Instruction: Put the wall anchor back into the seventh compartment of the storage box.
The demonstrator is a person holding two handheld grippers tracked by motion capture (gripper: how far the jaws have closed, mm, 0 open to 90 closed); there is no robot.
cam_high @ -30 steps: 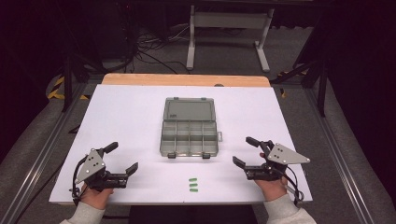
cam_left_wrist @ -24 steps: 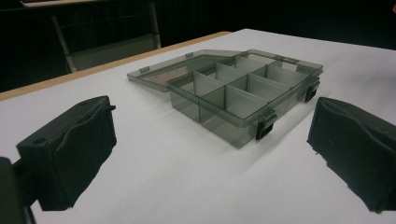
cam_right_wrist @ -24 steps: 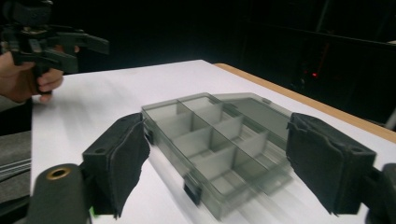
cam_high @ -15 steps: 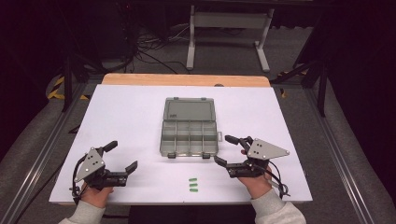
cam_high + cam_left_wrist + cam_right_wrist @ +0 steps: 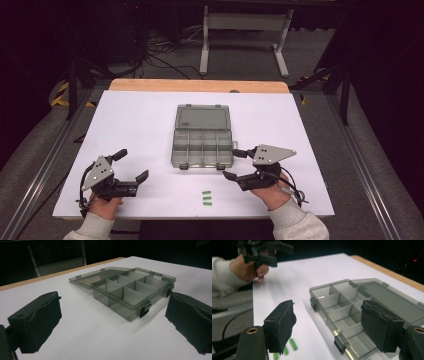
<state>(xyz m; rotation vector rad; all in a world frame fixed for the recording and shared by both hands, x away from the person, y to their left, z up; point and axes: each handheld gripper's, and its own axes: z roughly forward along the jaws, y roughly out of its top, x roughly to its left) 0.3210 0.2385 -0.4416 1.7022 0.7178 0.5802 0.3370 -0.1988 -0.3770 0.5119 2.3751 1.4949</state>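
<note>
Two green pieces [image 5: 206,198] lay side by side near the counter's [image 5: 140,125] front edge, roughly midway between the hands and just in front of the open organizer box [image 5: 203,146]. Seemed short and rod-like, long axes running left to right across the high view; too small to tell more. Box stood at the middle of the white sheet, lid folded flat toward the far side, compartments looking bare.

Right claw [image 5: 236,164] hovered spread wide beside the box's front right corner, nothing between its jaws, tips aimed leftward. Lay closer to the green pieces than the other claw, with the pieces down and to its left, toward the person. From the right gripper view, could be seen low beside the near jaw, below the line of the claw rather than inside it.

Left claw [image 5: 132,164] likewise spread and empty, held off the box's front left corner, well apart from the pieces and pointed at the box.

Likely next: a pick of one piece by the right claw. Would call for a swing back toward the front edge and a pinch across the short axis.
</note>
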